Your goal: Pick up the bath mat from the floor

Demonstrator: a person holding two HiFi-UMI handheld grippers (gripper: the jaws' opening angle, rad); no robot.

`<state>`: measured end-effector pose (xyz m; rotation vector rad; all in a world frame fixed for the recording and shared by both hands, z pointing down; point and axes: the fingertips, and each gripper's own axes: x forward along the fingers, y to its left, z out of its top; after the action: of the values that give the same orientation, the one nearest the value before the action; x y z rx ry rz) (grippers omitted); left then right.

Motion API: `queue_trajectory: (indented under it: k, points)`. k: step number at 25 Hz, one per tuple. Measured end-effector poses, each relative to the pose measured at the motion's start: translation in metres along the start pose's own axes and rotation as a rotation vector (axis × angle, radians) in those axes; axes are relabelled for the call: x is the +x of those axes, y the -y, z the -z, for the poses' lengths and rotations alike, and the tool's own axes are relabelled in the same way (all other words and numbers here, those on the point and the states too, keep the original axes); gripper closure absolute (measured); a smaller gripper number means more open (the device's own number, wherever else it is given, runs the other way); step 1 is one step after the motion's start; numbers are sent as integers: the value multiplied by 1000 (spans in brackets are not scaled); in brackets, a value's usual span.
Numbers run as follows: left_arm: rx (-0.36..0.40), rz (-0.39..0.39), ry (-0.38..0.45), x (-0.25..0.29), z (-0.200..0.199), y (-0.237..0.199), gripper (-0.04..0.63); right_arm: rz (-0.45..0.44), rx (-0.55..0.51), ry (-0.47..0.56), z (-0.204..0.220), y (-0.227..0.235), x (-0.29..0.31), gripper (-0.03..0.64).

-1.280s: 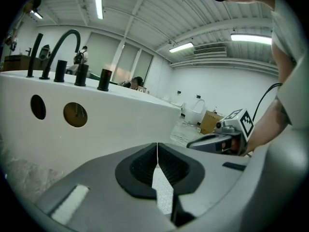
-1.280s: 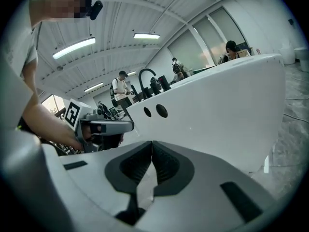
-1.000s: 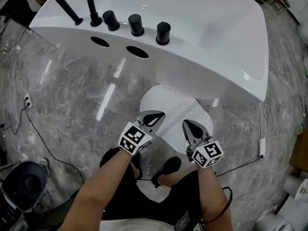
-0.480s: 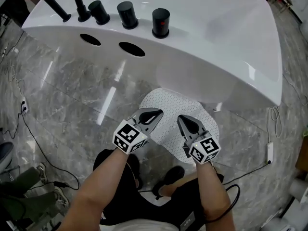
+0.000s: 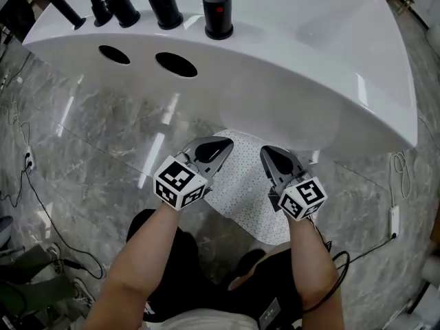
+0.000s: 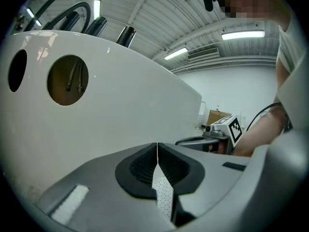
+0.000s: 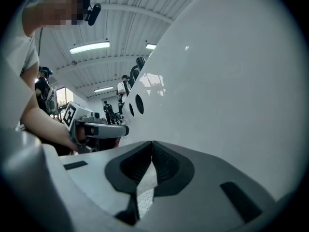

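Head view shows your left gripper (image 5: 221, 144) and right gripper (image 5: 268, 152) each clamped on the near edge of the bath mat (image 5: 245, 185), which drapes beside the tub (image 5: 295, 60); such thin bites may slip if you jerk

White bathtub (image 5: 309, 60) with black knobs (image 5: 217, 12), marble floor (image 5: 96, 157).
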<state>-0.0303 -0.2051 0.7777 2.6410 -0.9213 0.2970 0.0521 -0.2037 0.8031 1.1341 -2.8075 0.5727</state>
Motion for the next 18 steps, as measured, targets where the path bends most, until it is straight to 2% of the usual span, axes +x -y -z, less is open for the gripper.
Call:
queue_trajectory:
  k: [7, 13, 15, 18]
  points:
    - [-71, -15, 32, 8, -4, -31, 584, -23, -68, -17, -9, 16, 11, 611]
    - [-33, -29, 22, 10, -3, -58, 584, -126, -166, -58, -20, 6, 29, 611]
    - [-40, -18, 34, 10, -2, -62, 584, -136, -133, -50, -22, 2, 34, 611]
    - [-25, -8, 17, 9, 9, -67, 584, -122, -19, 20, -26, -9, 39, 611]
